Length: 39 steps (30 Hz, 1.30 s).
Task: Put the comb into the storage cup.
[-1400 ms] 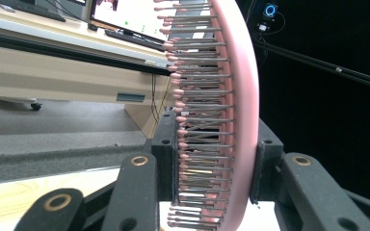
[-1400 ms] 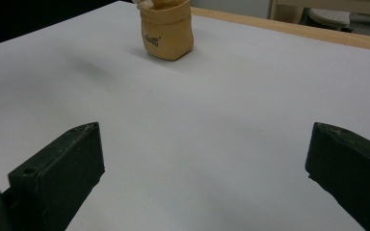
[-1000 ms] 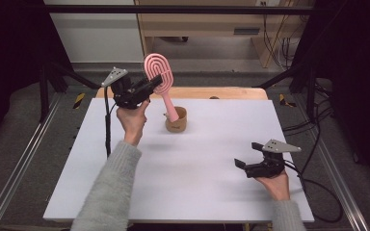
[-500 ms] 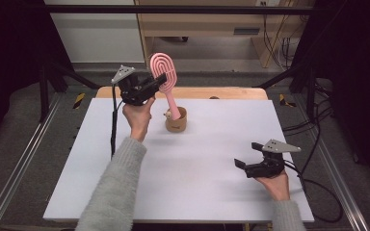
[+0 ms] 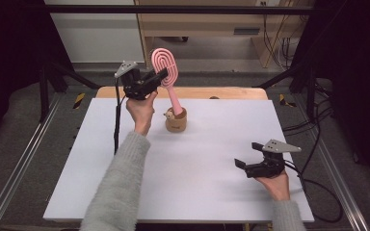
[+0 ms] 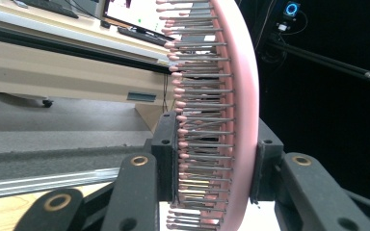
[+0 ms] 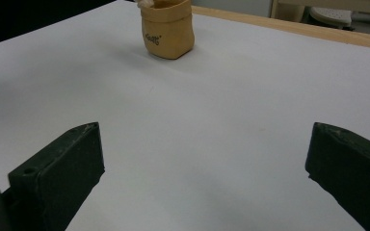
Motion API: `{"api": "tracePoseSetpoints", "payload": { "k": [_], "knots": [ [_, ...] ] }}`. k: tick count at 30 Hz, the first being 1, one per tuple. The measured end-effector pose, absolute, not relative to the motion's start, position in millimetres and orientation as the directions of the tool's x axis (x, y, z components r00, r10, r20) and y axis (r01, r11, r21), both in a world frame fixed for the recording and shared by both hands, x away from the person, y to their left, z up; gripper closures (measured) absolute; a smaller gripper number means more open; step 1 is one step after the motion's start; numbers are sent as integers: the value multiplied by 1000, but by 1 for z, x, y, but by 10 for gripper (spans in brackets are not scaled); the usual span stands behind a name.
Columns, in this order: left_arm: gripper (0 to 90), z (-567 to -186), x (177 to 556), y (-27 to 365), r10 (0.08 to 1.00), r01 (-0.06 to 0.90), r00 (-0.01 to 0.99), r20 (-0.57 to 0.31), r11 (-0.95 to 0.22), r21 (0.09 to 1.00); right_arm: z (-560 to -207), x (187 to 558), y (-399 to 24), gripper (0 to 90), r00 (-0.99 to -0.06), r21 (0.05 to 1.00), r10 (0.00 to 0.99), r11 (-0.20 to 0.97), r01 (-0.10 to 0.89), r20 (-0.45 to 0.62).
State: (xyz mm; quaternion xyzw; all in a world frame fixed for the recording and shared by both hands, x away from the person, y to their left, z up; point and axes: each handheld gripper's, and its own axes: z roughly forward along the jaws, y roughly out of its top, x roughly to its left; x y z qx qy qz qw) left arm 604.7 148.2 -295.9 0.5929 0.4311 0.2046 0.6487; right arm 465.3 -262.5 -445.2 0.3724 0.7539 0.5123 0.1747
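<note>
A person works at a white tabletop (image 5: 125,192) with a two-jaw gripper in each hand. In the upper middle of the high view, the left gripper (image 5: 160,77) is clamped on the head of a pink plastic hairbrush with an oval, ringed head (image 5: 165,67). In the left gripper view the two black jaws press on either side of that head (image 6: 231,120), one against its rows of pink-tipped bristles and one against its smooth back.

The brush leans, with its head up and to the left in the high view. Its handle runs down to the right into a small tan cup shaped like a paper bag (image 5: 176,122), which stands on the table just above the frame's centre. A small pale figure sits at the cup's rim.

At the lower right of the high view, the right gripper (image 5: 243,166) rests low over the table. Its jaws stand wide apart with nothing between them, and its own view looks across bare table to the cup (image 7: 167,29).

Judging by this, the brush is gripped and its handle end is in or at the cup's mouth, though I cannot tell how deep. What seems left is to settle it and let go.
</note>
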Motion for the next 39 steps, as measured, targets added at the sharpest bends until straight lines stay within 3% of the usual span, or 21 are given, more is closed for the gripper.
{"api": "tracePoseSetpoints", "payload": {
  "k": [39],
  "knots": [
    [633, -321, 639, 136, 801, 271, 505, -322, 207, 940, -447, 466, -262, 3, -661, 899, 742, 207, 386, 113]
  ]
}}
